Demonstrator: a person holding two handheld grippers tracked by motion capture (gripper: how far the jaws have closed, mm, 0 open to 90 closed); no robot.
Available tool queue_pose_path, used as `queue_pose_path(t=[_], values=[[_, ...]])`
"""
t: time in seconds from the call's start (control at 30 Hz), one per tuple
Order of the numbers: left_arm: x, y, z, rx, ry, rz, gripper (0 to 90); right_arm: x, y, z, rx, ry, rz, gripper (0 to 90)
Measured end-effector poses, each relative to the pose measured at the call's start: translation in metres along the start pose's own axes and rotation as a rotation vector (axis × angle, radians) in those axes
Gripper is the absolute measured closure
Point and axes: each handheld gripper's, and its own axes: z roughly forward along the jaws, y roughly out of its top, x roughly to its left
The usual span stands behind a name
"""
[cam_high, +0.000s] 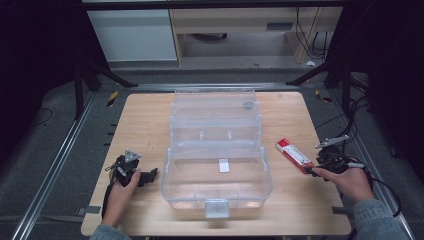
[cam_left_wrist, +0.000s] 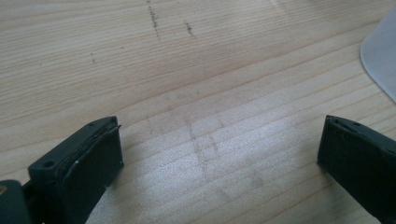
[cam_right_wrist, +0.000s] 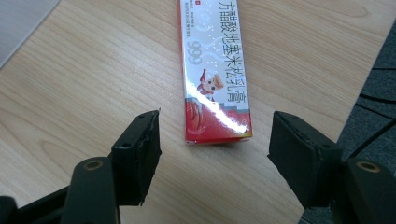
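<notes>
Two hands at a wooden surface (cam_high: 145, 112), one hand-held gripper in each.

Right hand-held gripper (cam_high: 311, 170) near the right edge of the surface, held by the right hand (cam_high: 350, 182). Jaws wide apart, holding nothing. In the right gripper view, right hand-held gripper (cam_right_wrist: 212, 149) pointed straight at a small red and white box (cam_right_wrist: 214, 70). Box lying flat on the wood, long and thin, with printed letters and a little cartoon figure on top. Near end of the box just ahead of the two black jaws, lined up with the gap between them. Not touching either jaw. A shiny streak of light across the box near its red end.

In the high view, the same red and white box (cam_high: 295, 155) lying slanted on the surface, just to the right of a big clear plastic box (cam_high: 216, 187). Not touching it.

Clear plastic box in the middle of the surface, lid swung open toward the far side. A small white label on it, and a latch at the front.

Left hand-held gripper (cam_high: 150, 176) on the left side of the surface, held by the left hand (cam_high: 122, 192), near the clear box but apart from it. Jaws wide apart too, holding nothing. In the left gripper view, left hand-held gripper (cam_left_wrist: 219, 158) low over bare wood, with some faint dark marks on the wood. A pale rounded corner of the clear plastic box (cam_left_wrist: 380, 56) at the right edge.
</notes>
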Motion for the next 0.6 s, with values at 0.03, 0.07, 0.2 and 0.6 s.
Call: queue_pose_path(t=[0.03,0.07,0.2,0.6], values=[[0.000,0.000,0.000,0.000,0.000,0.000,0.0,-0.001,0.001,0.005,0.010,0.002,0.007,32.8],[0.000,0.000,0.000,0.000,0.000,0.000,0.0,-0.001,0.001,0.005,0.010,0.002,0.007,32.8],[0.000,0.000,0.000,0.000,0.000,0.000,0.0,-0.002,0.004,0.016,0.030,0.005,0.006,33.1],[0.000,0.000,0.000,0.000,-0.003,0.001,0.0,0.000,0.010,0.028,0.053,0.005,0.000,41.5]])
